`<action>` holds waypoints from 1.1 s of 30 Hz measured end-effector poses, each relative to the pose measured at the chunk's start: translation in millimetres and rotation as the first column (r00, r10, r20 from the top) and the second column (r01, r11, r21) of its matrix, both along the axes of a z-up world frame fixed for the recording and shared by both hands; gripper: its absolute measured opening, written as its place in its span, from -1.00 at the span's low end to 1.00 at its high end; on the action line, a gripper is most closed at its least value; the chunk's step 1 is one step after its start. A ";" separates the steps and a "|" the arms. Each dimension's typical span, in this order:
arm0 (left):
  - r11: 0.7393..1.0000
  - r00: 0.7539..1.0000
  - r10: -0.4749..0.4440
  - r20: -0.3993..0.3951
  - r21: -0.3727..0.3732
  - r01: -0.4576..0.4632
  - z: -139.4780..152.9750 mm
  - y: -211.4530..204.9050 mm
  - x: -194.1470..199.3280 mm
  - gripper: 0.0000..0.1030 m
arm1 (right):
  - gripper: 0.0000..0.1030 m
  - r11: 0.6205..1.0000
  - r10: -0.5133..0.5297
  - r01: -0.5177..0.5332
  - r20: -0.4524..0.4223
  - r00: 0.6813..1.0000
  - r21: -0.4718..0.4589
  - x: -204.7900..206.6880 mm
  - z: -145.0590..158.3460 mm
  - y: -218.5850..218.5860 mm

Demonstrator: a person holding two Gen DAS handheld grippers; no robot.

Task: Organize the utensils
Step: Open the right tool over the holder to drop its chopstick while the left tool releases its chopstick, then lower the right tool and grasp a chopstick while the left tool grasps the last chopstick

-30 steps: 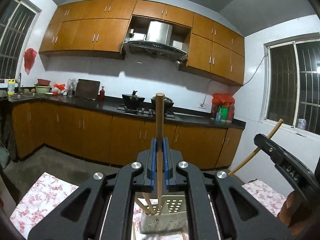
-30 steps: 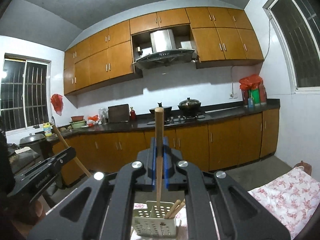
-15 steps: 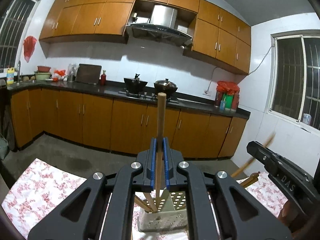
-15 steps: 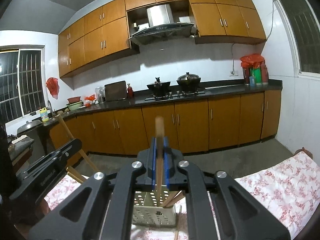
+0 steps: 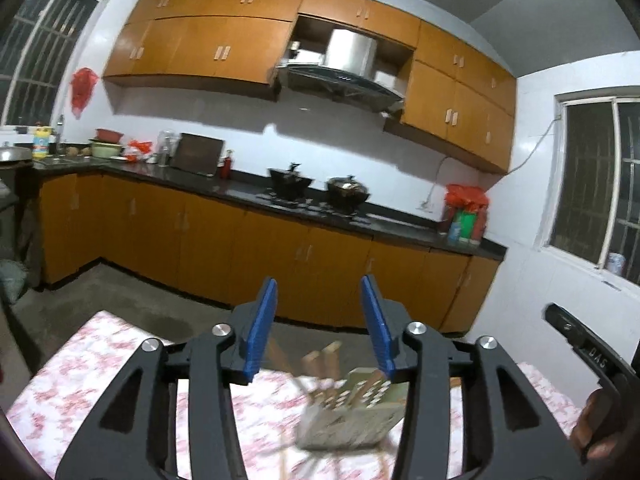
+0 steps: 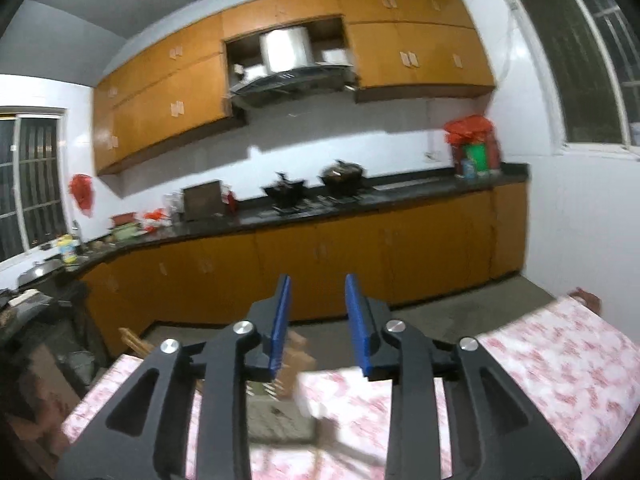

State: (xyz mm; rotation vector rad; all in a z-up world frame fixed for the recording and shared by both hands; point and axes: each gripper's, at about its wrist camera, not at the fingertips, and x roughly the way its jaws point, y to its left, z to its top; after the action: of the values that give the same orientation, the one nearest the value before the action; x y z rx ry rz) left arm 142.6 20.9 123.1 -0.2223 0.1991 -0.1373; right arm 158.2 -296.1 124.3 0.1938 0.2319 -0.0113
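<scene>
Sitting in a kitchen of orange cabinets, on a table under a pink floral cloth (image 5: 100, 364), with a dark counter running along the far wall. Standing on that cloth: a pale perforated utensil holder (image 5: 352, 420), already carrying several wooden chopsticks (image 5: 320, 360) leaning out of its top, seen blurred in both views. Looking well along, then, as a judgement: sticks lodged in the holder, nothing between either set of jaws. Lying on the cloth in front of the holder, a few thin blurred streaks, possibly further sticks waiting to be gathered; too smeared to tell.

Hanging just above and behind the holder, the left gripper (image 5: 320, 320), its blue pads spreading apart at this moment with only empty air between them. Doing the same, the right gripper (image 6: 316, 314), jaws opening and holding nothing, the holder showing low between its fingers and slightly to the left. Showing at the right margin of the left view, the other tool's black body with a hand (image 5: 596, 436) around it.

Leaving open room above the holder for pulling straight up. Crowding closer: the two tools side by side over one small container, and the sticks' raised ends near the pads. Running close beyond the holder, the table's far edge, with bare concrete floor beyond.
</scene>
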 end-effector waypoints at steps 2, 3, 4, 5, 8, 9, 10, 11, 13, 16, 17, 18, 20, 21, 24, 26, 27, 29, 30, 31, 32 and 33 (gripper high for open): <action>0.999 0.999 0.046 -0.026 0.019 -0.045 -11.4 12.3 -9.8 -0.01 | -0.39 0.999 -0.041 0.041 -0.067 0.997 -0.001 -1.4 -19.5 -13.7; 0.996 0.995 0.081 -0.055 0.035 -0.079 -23.0 19.8 -14.2 0.00 | -0.39 0.998 -0.058 0.058 -0.118 0.991 0.001 -0.7 -35.5 -20.6; 0.994 0.991 0.102 -0.087 0.050 -0.098 -33.2 25.1 -15.1 0.01 | -0.39 0.998 -0.066 0.068 -0.166 0.984 0.004 1.3 -50.7 -25.4; 0.992 0.986 0.116 -0.123 0.058 -0.110 -43.6 28.8 -15.2 0.01 | -0.39 0.997 -0.072 0.075 -0.215 0.974 0.006 3.9 -66.2 -28.0; 0.991 0.957 0.129 -0.259 0.066 -0.115 -81.9 40.0 -8.2 0.01 | -0.39 0.998 -0.020 0.041 -0.398 0.917 0.047 11.2 -127.6 -27.2; 0.991 0.946 0.126 -0.297 0.071 -0.110 -92.7 41.9 -6.5 0.01 | -0.39 0.998 0.012 0.018 -0.440 0.898 0.064 11.2 -143.8 -23.1; 0.992 0.933 0.119 -0.340 0.076 -0.099 -106.1 42.0 -6.5 0.01 | -0.42 0.997 0.042 -0.006 -0.468 0.883 0.079 9.6 -156.9 -16.4; 0.993 0.922 0.115 -0.370 0.079 -0.093 -116.5 41.7 -6.5 0.01 | -0.45 0.995 0.069 -0.028 -0.487 0.871 0.091 8.1 -166.4 -11.2; 0.994 0.898 0.098 -0.429 0.084 -0.069 -137.6 38.1 -7.3 0.00 | -0.49 0.988 0.145 -0.097 -0.531 0.835 0.116 5.1 -188.9 8.1; 0.995 0.869 0.069 -0.490 0.095 -0.025 -159.6 29.4 -7.8 -0.01 | -0.53 0.980 0.200 -0.175 -0.564 0.801 0.099 1.4 -208.1 34.8; 0.995 0.862 0.059 -0.503 0.100 -0.009 -165.0 25.4 -8.8 -0.01 | -0.54 0.976 0.213 -0.202 -0.572 0.792 0.083 0.3 -212.5 44.6; 0.994 0.858 0.051 -0.511 0.105 0.003 -169.3 21.3 -11.2 -0.01 | -0.54 0.974 0.215 -0.216 -0.577 0.788 0.068 -0.5 -215.3 51.7; 0.992 0.850 0.031 -0.526 0.117 0.036 -175.6 10.7 -12.3 -0.01 | -0.56 0.971 0.218 -0.231 -0.584 0.782 0.054 -2.9 -220.2 56.9; 0.991 0.848 0.022 -0.530 0.123 0.051 -178.2 7.1 -13.3 -0.01 | -0.56 0.970 0.221 -0.236 -0.590 0.776 0.052 -2.2 -221.8 60.9; 0.988 0.842 0.003 -0.540 0.132 0.081 -182.3 -5.2 -11.0 -0.01 | -0.57 0.971 0.211 -0.237 -0.606 0.767 0.037 0.7 -228.0 64.8; 0.986 0.837 -0.009 -0.548 0.135 0.099 -187.7 -8.2 -11.3 -0.01 | -0.79 0.971 0.195 -0.239 -0.622 0.759 0.013 2.8 -232.9 68.5; 0.985 0.835 -0.012 -0.550 0.137 0.104 -189.5 -9.0 -11.4 -0.02 | -0.81 0.972 0.180 -0.234 -0.620 0.764 -0.005 3.9 -232.7 69.0; 0.982 0.829 -0.020 -0.559 0.143 0.121 -193.3 -14.8 -10.3 -0.05 | -0.83 0.976 0.141 -0.212 -0.617 0.774 -0.044 4.6 -232.3 68.0; 0.981 0.825 -0.025 -0.564 0.145 0.128 -195.0 -17.6 -9.6 -0.07 | -0.83 0.980 0.125 -0.193 -0.617 0.777 -0.045 5.3 -232.7 64.2; 0.979 0.820 -0.031 -0.571 0.147 0.139 -197.1 -20.8 -9.4 -0.11 | -0.84 0.983 0.114 -0.177 -0.617 0.779 -0.042 6.0 -232.6 59.5; 0.978 0.817 -0.034 -0.576 0.148 0.145 -198.7 -22.8 -9.5 -0.13 | -0.84 0.987 0.101 -0.157 -0.616 0.781 -0.036 6.6 -232.8 54.2; 0.976 0.812 -0.039 -0.582 0.151 0.155 -201.1 -25.9 -9.5 -0.14 | -0.84 0.991 0.081 -0.128 -0.616 0.783 -0.032 7.2 -232.6 46.2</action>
State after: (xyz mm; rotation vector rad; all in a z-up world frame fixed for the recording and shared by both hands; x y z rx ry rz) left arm 133.1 -4.9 -78.0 -0.0530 0.8332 -0.1494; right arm 165.3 -249.8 -108.3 0.0973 0.9000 0.0290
